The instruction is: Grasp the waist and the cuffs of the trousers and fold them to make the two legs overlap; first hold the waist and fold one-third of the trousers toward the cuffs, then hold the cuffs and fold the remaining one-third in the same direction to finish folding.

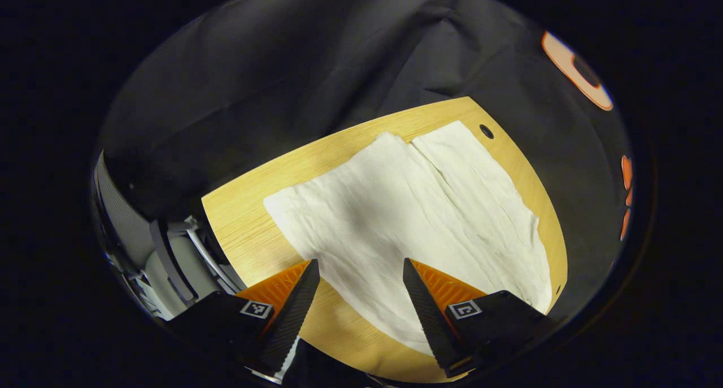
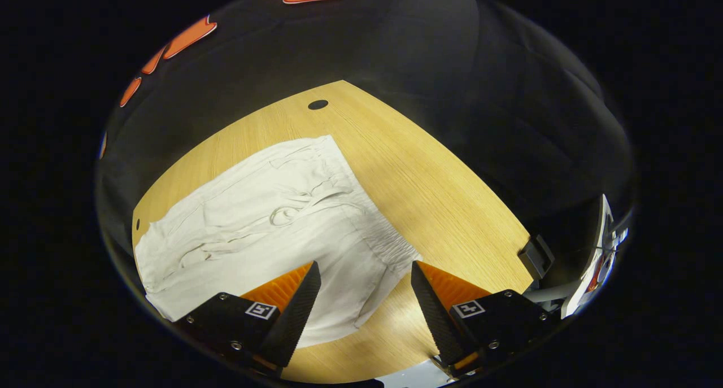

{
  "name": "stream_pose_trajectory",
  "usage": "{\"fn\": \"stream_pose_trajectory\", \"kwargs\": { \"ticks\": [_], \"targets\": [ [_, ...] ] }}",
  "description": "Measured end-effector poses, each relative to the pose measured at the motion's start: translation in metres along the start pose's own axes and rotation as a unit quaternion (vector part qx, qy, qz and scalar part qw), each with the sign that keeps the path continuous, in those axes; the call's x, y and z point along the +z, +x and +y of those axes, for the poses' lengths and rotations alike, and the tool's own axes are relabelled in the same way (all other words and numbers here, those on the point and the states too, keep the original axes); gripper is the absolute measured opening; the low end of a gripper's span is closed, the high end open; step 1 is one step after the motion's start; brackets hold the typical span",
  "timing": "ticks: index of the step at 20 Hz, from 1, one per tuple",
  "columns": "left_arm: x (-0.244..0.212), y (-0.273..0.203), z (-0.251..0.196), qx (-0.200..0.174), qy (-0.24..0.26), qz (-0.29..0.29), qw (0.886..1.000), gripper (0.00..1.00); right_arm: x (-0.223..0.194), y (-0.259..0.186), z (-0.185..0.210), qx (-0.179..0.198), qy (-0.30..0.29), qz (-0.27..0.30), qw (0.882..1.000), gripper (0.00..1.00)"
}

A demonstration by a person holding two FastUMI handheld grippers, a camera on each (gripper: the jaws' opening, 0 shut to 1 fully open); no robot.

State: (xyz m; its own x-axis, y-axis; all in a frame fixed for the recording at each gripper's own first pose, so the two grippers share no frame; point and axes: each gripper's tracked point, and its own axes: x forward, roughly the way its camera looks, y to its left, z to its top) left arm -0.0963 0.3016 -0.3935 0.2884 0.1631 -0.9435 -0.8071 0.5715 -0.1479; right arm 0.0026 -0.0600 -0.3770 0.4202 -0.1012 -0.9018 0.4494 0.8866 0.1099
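No brand or readable writing shows on the white trousers [image 1: 418, 218], which lie flat on your wooden desk [image 1: 248, 230]. Your left hand-held gripper [image 1: 361, 272] hangs spread wide above the legs, gripping nothing. Your right hand-held gripper [image 2: 366, 272] hangs equally wide over the near waist corner, empty.

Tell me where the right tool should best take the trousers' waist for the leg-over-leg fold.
Probably at the near corner of the elastic waistband of the trousers, approached from the bare table side. That gathered edge lies flat by open wood, so one finger could likely slip under. The right tool hovers open over it; the left tool is open above the legs.
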Motion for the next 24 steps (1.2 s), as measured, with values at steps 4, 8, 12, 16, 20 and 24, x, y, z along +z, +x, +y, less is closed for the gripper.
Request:
{"fn": "stream_pose_trajectory", "kwargs": {
  "ticks": [4, 8, 12, 16, 20, 24],
  "targets": [
    [-0.001, 0.007, 0.016, -0.010, -0.054, 0.018, 0.998, 1.00, 0.002, 0.010, 0.004, 0.004, 0.015, 0.015, 1.000, 0.97],
    [0.007, 0.014, 0.030, -0.022, -0.082, 0.024, 0.996, 1.00, -0.004, 0.014, 0.008, 0.003, 0.015, 0.029, 0.999, 0.97],
    [0.023, 0.029, 0.043, -0.031, -0.104, 0.030, 0.994, 0.98, -0.006, 0.009, 0.011, 0.002, 0.035, 0.035, 0.999, 0.97],
    [0.034, 0.039, 0.042, -0.057, -0.124, 0.042, 0.990, 0.97, -0.008, 0.001, 0.010, -0.002, 0.054, 0.033, 0.998, 0.96],
    [0.045, 0.047, 0.027, -0.078, -0.121, 0.045, 0.989, 0.81, -0.014, 0.001, 0.006, -0.009, 0.062, 0.034, 0.997, 0.96],
    [0.050, 0.058, 0.010, -0.110, -0.119, 0.026, 0.987, 0.69, -0.020, 0.010, 0.002, 0.007, 0.076, 0.045, 0.996, 0.96]
  ]
}}
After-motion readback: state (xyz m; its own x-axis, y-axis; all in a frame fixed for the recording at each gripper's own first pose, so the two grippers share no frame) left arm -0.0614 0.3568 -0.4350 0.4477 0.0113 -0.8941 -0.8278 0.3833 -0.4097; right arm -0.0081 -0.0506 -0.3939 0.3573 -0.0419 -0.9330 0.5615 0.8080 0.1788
